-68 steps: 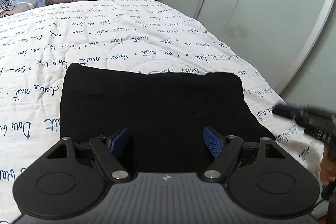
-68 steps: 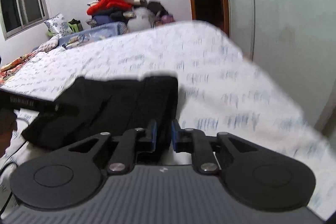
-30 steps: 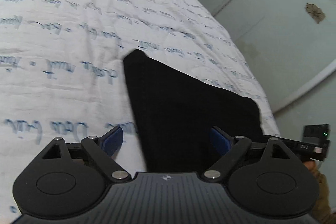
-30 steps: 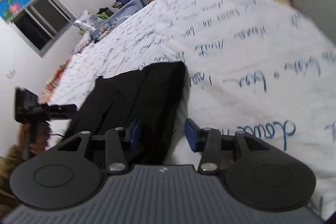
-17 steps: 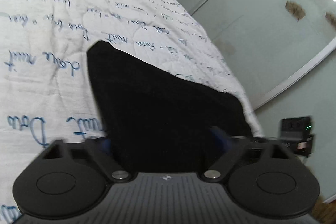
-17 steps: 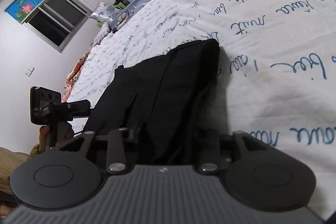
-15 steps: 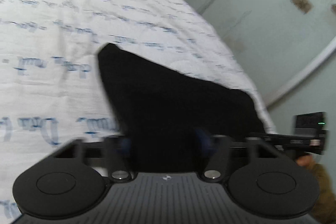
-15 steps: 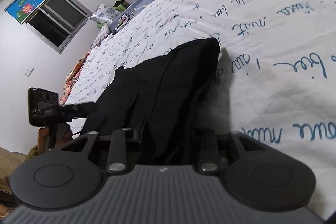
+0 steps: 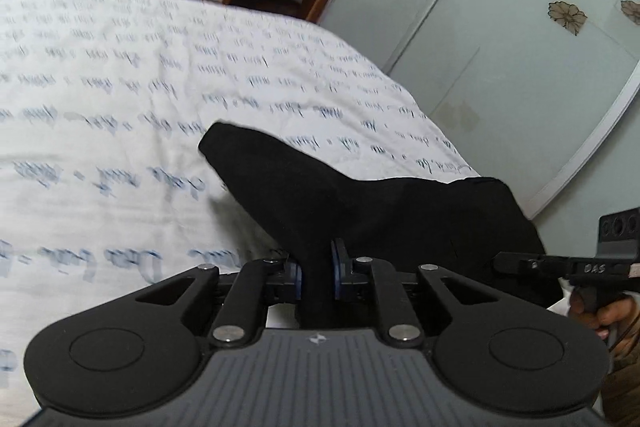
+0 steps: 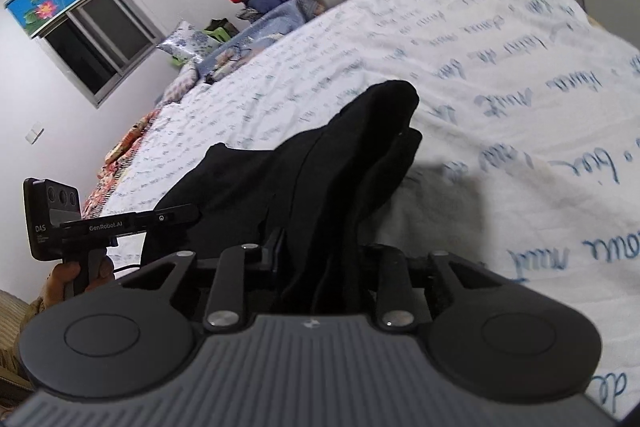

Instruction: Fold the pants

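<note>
On the white script-print bedspread [image 9: 120, 99] the black pants [image 9: 360, 203], already folded small, are being pinched at the near edge by left gripper [image 9: 317, 277] and closing right gripper [image 10: 320, 267], leaving one more fold over

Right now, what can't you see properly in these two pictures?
- Right tongs, right wrist view: the pads are buried in the black pants.
- Near hem of the pants, both views: hidden behind the gripper bodies.
- Writing on the bedspread, left wrist view: blurred, unreadable.
- Person's hand, left wrist view: cut off by the right edge.
</note>
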Motion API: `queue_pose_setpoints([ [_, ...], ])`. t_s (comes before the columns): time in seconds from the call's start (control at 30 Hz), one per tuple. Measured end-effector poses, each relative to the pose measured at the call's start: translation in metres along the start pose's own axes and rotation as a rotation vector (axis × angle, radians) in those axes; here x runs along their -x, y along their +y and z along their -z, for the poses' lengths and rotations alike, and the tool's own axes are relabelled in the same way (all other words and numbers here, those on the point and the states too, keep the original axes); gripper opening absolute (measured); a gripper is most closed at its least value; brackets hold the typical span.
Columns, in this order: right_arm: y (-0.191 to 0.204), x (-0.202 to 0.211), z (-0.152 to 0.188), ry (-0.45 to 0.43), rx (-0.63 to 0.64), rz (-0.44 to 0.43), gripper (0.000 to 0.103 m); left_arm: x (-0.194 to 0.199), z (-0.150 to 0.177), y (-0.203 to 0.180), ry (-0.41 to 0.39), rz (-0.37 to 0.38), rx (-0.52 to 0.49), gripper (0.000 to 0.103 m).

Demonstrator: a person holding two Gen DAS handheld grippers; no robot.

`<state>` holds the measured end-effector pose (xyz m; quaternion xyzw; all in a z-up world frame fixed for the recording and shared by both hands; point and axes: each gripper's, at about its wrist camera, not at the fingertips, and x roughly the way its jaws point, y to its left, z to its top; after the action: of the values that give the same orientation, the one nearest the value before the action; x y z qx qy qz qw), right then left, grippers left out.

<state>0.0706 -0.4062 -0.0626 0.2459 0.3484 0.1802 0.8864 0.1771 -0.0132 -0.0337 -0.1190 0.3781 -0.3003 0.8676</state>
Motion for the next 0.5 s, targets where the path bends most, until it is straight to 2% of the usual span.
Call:
queue_pose_setpoints([
  [0.17, 0.037, -0.008, -0.009, -0.003, 0.068, -0.073, 0.026, 0.043, -0.007, 0.017, -0.06, -0.1, -0.014, 0.013],
  [0.3, 0.063, -0.032, -0.015, -0.003, 0.086, -0.154, 0.026, 0.07, -0.016, 0.032, -0.102, -0.206, -0.04, 0.013],
  [0.4, 0.07, -0.061, -0.017, 0.019, 0.063, -0.168, 0.027, 0.055, -0.018, 0.049, 0.009, -0.285, -0.055, 0.018],
  [0.43, 0.074, -0.073, -0.016, 0.037, 0.07, -0.142, 0.029, 0.046, -0.015, 0.057, 0.048, -0.316, -0.036, 0.02],
  [0.5, 0.081, -0.096, -0.012, 0.091, 0.127, -0.028, 0.037, 0.035, -0.006, 0.072, 0.104, -0.435, -0.005, 0.03],
])
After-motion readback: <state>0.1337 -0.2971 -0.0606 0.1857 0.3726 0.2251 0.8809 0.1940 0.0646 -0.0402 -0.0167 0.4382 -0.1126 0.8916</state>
